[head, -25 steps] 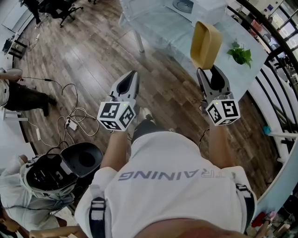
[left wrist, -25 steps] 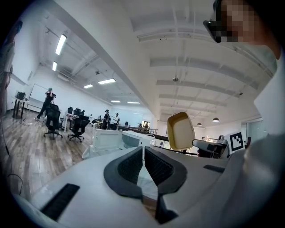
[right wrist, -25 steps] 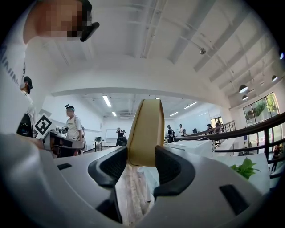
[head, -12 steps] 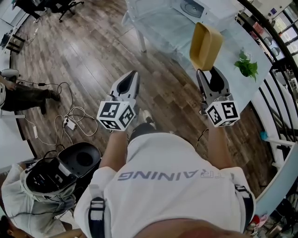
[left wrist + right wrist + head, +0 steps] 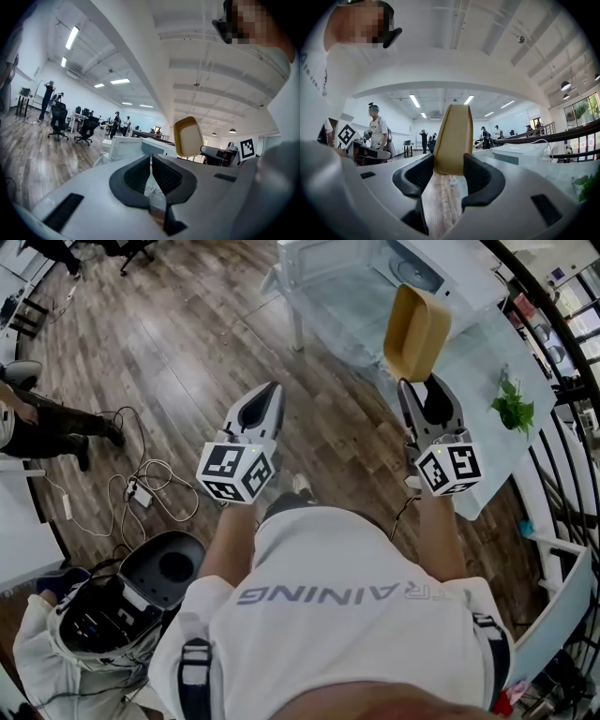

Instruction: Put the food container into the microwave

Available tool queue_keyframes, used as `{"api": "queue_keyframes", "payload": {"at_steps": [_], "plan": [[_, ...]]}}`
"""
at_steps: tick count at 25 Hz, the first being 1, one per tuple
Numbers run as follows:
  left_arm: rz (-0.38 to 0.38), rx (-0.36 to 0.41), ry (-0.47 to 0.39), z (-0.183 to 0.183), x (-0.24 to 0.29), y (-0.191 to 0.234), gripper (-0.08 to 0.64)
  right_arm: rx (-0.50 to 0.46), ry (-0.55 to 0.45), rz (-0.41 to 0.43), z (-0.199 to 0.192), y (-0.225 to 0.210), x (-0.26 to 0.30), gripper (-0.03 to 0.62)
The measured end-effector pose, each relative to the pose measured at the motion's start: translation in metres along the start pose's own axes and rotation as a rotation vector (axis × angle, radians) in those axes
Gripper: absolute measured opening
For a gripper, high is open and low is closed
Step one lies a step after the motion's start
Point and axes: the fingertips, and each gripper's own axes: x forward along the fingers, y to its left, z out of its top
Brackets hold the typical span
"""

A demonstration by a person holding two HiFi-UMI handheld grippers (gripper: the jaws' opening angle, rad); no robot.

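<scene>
Just ahead of the right gripper (image 5: 425, 382), a white microwave (image 5: 422, 273) stands with its door open on a pale-clothed table (image 5: 366, 320); a small green plant (image 5: 513, 409) sits off to the right. The gripper's jaws clamp the lower edge of the tan rectangular food container (image 5: 415, 331), which stands upright. The left gripper (image 5: 265, 392) alongside has its jaws pressed together, empty.

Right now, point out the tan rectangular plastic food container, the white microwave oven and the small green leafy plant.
food container (image 5: 415, 329): head view, its hollow inside.
microwave (image 5: 464, 282): head view, top of its white casing.
plant (image 5: 514, 409): head view, its leaves.
</scene>
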Motion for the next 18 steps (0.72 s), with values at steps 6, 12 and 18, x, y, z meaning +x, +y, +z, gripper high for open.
{"api": "queue_keyframes", "payload": {"at_steps": [6,12,18], "plan": [[0.006,-0.012,-0.011,0.013,0.008,0.044,0.043,-0.011,-0.003,0.014,0.002,0.015,0.041,0.212],[-0.006,-0.022,0.002,0.016,0.019,0.066,0.043,-0.012,0.012,0.011,-0.005,0.021,0.068,0.212],[-0.01,-0.025,0.016,0.015,0.026,0.079,0.043,0.005,0.026,0.01,-0.011,0.021,0.082,0.212]]}}
